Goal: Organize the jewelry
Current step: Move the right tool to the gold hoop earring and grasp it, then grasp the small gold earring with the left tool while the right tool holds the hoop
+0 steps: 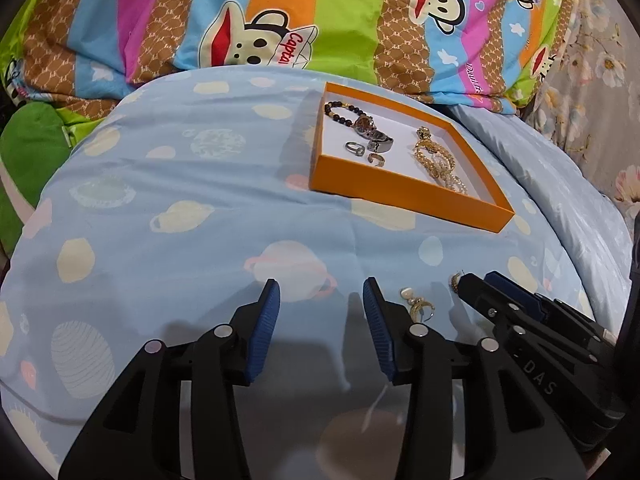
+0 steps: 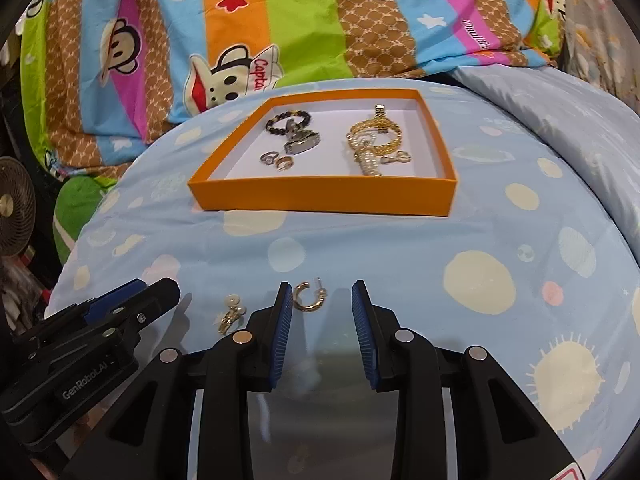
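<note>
Jewelry lies in two groups: two loose pieces on the blue bedsheet [image 2: 500, 216] close to the grippers, the rest inside an orange tray [image 2: 320, 192] farther up the frame.

Right gripper [image 2: 318, 300], bottom centre of the right wrist view: jaws partly open, blue pads [image 2: 282, 320] facing each other, nothing clamped. A gold hoop earring [image 2: 306, 298] lies on the sheet in the gap, just beside the left pad tip; contact cannot be confirmed.

Left gripper [image 1: 320, 300], bottom centre of the left wrist view: jaws parted rather wider, holding nothing, only bare sheet between the pads. A gold pearl ring [image 1: 418, 304] lies just right of its right pad, not within the gap. In the right wrist view the same ring sits at lower left, between the two grippers.

No earlier view is available, so no motion is recorded.

Orange tray, centre of the right wrist view, upper right of centre in the left: white floor, low walls, resting flat on the sheet. Contents (as far as detail allows): a dark beaded bracelet [image 2: 288, 120] at its upper left, a wristwatch [image 2: 302, 144] touching it, two small rings [image 2: 276, 160] below, and a tangle of gold and pearl chains [image 2: 370, 144] on the right side.

A striped cartoon quilt [image 2: 280, 20] fills the top of both views. A fan [image 2: 12, 204] shows at the left edge of the right wrist view.
</note>
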Demonstrator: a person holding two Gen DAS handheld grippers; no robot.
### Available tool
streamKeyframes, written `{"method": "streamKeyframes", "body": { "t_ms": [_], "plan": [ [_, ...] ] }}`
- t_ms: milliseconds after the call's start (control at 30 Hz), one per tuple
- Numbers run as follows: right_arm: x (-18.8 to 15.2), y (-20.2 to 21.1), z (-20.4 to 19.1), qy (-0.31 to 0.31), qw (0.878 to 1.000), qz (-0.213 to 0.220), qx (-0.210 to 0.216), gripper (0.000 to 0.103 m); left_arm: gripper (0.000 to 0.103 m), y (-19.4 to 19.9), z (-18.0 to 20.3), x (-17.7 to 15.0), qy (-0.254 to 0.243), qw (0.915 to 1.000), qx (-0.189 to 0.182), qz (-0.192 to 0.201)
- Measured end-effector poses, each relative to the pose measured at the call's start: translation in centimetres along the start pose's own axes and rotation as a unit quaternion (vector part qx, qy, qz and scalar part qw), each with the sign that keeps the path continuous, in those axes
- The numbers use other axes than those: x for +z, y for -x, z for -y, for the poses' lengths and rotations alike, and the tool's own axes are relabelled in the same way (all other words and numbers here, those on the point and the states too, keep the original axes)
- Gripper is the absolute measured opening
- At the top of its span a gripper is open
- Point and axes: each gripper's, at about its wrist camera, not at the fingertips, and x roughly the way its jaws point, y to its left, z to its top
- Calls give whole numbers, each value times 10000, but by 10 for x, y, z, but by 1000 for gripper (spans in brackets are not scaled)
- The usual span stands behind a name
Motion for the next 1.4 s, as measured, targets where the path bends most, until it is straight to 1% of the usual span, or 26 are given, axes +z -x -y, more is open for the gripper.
{"method": "streamKeyframes", "body": {
  "t_ms": [100, 233, 267, 300, 433, 500, 600, 733, 833, 967, 1033, 1100, 1167, 1233, 1300, 1333, 1400],
  "plan": [
    [1, -6, -5, 90, 9998, -126, -83, 31, 43, 1, -1, -1, 11, 10000, -10, -8],
    [1, -7, -5, 102, 9998, -159, -117, 29, 43, 0, 1, -1, -25, 10000, -11, -16],
    [0, -7, -4, 93, 9998, -154, -128, 25, 43, 0, 1, -1, -34, 10000, -15, -17],
    [0, -7, -4, 74, 9998, -153, -116, 16, 43, 0, 1, -1, -42, 10000, -19, -21],
    [-1, -2, 2, -58, 9999, -80, -78, 15, 44, 0, 7, -2, -174, 9998, -111, -56],
    [-4, 4, 7, -138, 9999, -8, -66, 15, 47, 0, 13, -3, -302, 9993, -196, -79],
    [-10, 13, 17, -277, 9996, 72, -83, 15, 49, 2, 28, -7, -529, 9982, -276, -93],
    [-17, 24, 34, -509, 9985, 153, -128, 15, 51, -2, 46, -10, -686, 9967, -391, -193],
    [-22, 27, 44, -643, 9977, 158, -144, 15, 51, -9, 55, -9, -757, 9962, -362, -244],
    [-23, 27, 48, -729, 9971, 158, -121, 15, 50, -17, 60, -7, -792, 9963, -189, -289],
    [-23, 27, 48, -702, 9973, 147, -125, 15, 47, -16, 59, -7, -795, 9964, -141, -277],
    [-22, 25, 47, -701, 9974, 124, -125, 15, 37, -16, 58, -7, -787, 9965, -110, -271],
    [-22, 25, 48, -723, 9973, 115, -111, 15, 31, -16, 57, -8, -768, 9966, -112, -269],
    [-23, 24, 49, -743, 9971, 100, -104, 15, 22, -16, 56, -8, -740, 9968, -114, -266],
    [-23, 25, 49, -748, 9971, 103, -102, 16, 9, -17, 55, -8, -710, 9970, -151, -281],
    [-23, 25, 49, -747, 9971, 103, -105, 15, 5, -17, 54, -8, -699, 9970, -173, -286],
    [-23, 25, 49, -748, 9971, 112, -99, 15, 4, -16, 55, -8, -704, 9969, -210, -283]
  ]
}}
